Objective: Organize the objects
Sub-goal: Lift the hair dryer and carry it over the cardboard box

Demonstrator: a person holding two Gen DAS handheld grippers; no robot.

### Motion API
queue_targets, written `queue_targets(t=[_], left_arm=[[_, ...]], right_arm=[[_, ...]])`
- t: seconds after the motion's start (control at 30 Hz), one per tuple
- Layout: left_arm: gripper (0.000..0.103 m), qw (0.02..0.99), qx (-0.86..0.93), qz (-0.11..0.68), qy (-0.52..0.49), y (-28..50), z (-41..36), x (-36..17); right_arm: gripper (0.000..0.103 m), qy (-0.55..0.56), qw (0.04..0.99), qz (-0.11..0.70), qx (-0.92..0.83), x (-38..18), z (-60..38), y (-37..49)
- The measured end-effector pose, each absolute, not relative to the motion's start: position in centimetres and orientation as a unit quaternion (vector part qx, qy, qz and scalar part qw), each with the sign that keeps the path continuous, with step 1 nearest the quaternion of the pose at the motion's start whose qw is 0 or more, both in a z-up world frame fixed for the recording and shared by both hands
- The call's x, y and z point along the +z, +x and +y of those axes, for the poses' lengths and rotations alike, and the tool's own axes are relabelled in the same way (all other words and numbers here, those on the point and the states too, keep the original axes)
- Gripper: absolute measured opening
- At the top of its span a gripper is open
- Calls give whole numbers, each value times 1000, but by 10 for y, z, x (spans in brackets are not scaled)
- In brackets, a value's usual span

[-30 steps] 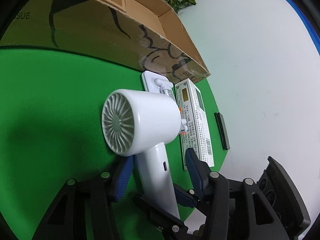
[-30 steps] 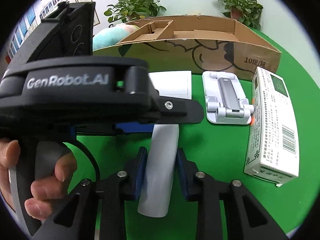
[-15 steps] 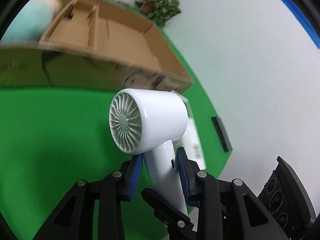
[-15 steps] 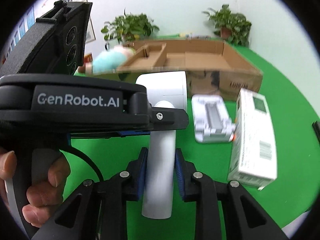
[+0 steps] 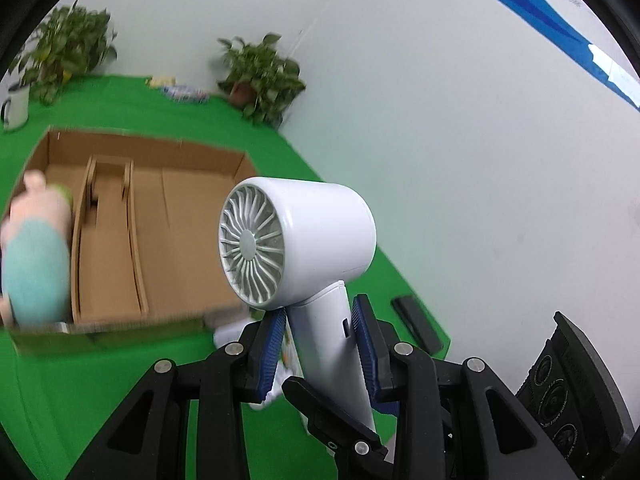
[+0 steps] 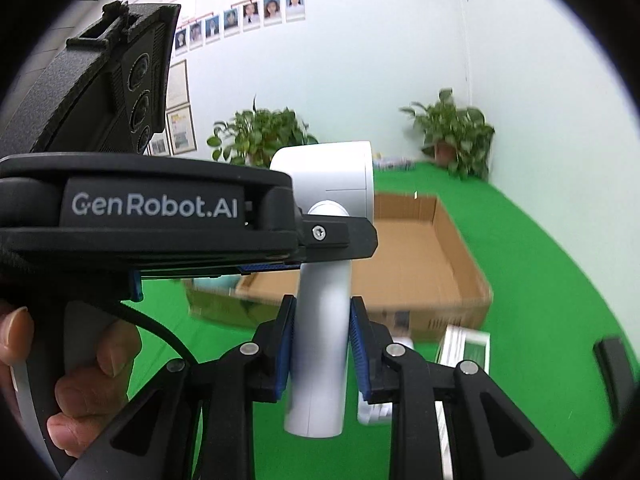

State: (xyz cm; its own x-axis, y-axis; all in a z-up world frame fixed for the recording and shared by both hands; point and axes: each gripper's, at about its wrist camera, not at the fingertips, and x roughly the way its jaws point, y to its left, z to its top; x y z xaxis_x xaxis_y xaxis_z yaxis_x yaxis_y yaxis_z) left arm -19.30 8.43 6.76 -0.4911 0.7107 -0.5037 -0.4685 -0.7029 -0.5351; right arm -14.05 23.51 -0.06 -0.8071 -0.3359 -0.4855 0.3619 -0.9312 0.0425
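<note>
Both grippers, left (image 5: pixel 320 344) and right (image 6: pixel 320 344), are clamped on the white hair dryer (image 5: pixel 304 240) handle, holding it in the air in front of the cardboard box (image 5: pixel 152 232). That top-heavy head could twist in the pads if either grip slackens, I reckon.

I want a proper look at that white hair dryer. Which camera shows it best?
The left wrist view: the hair dryer shows its grille, whole barrel and handle. The right wrist view gives only the handle and barrel's side, partly hidden behind the other black device.
</note>
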Motion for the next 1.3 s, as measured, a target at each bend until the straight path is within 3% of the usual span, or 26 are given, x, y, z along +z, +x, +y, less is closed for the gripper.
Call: queue_targets(t=[0.23,0.47,1.3], left_arm=[[31,344,854,-168,-354,-231,85,116],[31,338,848,-175,-369,-269,83,123],[31,255,796,-188,-515,-390,75,-51]], right_arm=[[25,242,190,31,-951,37,231,-187],[25,263,194,32,-945,45,228,-233],[25,421,224,-52,-878,-65,216,-315]])
